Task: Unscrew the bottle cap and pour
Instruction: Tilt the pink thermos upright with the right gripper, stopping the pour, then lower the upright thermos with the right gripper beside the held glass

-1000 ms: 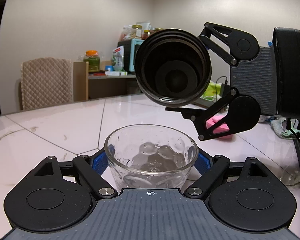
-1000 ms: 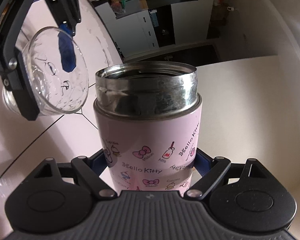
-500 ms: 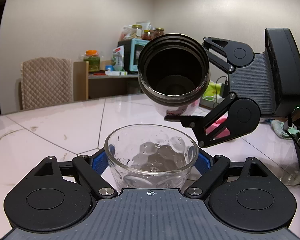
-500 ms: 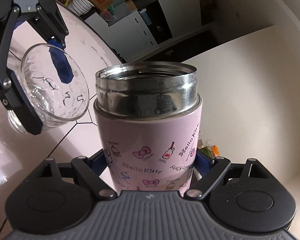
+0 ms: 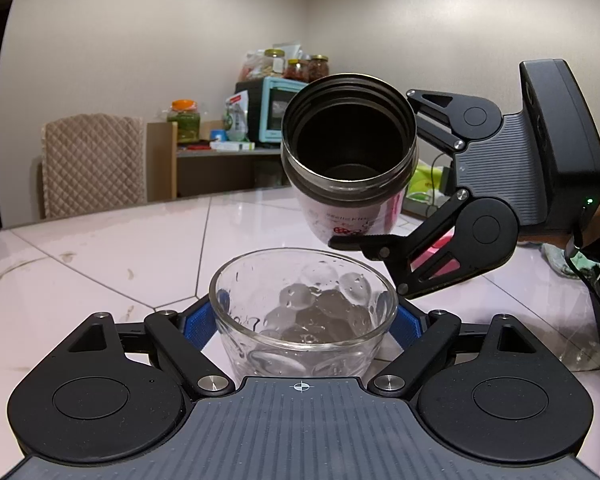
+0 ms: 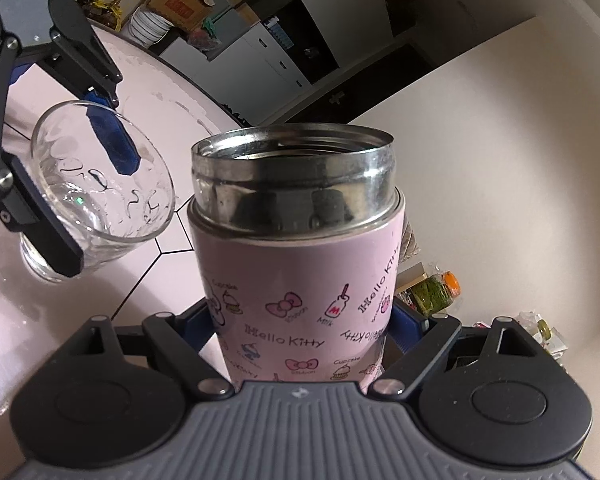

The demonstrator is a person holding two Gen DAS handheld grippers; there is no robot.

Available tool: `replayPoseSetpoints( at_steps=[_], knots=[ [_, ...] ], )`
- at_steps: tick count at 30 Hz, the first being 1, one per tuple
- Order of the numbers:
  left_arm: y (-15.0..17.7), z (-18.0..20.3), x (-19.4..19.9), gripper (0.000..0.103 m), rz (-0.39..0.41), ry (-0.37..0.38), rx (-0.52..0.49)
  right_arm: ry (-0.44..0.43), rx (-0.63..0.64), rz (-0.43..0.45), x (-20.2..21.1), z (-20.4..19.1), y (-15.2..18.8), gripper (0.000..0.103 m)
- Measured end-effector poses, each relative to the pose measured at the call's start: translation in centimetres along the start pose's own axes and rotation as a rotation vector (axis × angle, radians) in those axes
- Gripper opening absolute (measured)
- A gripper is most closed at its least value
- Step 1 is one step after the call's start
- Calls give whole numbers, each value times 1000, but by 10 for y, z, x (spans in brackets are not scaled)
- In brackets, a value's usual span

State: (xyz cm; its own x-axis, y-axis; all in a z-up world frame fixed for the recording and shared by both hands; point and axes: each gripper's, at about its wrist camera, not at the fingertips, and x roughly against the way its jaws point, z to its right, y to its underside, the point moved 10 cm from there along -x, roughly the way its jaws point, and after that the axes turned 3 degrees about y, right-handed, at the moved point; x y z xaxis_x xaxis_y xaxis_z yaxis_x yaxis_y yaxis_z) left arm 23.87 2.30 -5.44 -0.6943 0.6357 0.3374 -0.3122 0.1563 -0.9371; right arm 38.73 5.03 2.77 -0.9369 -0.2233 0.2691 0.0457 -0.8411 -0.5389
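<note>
one pink hello kitty printed steel bottle point(image 6: 300, 280), cap off. one clear dimpled glass cup point(image 5: 304, 312). two black two-finger grippers: left gripper point(image 5: 304, 320), right gripper point(image 6: 300, 320). one white tiled tabletop point(image 5: 140, 248). one quilted beige chair back point(image 5: 94, 164). one teal countertop oven point(image 5: 268, 110). three lidded jars atop that oven.

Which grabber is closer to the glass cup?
Left. The left gripper is clamped right around the glass cup. The right gripper holds the pink bottle tilted up above it, apart from the cup.
</note>
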Motion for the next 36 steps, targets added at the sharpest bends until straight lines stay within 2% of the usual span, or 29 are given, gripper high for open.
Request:
replayPoseSetpoints(
  at_steps=[5,21,36],
  knots=[
    [1,-2,-1,91,0,0,0,-12,-32,-2,6,-13,9,88],
    [1,-5,-3,89,1,-3,-10,-52,-166,-9,79,-43,88,88],
    [1,-6,-7,88,0,-57,3,-96,-299,-12,96,-42,121,88]
  ],
)
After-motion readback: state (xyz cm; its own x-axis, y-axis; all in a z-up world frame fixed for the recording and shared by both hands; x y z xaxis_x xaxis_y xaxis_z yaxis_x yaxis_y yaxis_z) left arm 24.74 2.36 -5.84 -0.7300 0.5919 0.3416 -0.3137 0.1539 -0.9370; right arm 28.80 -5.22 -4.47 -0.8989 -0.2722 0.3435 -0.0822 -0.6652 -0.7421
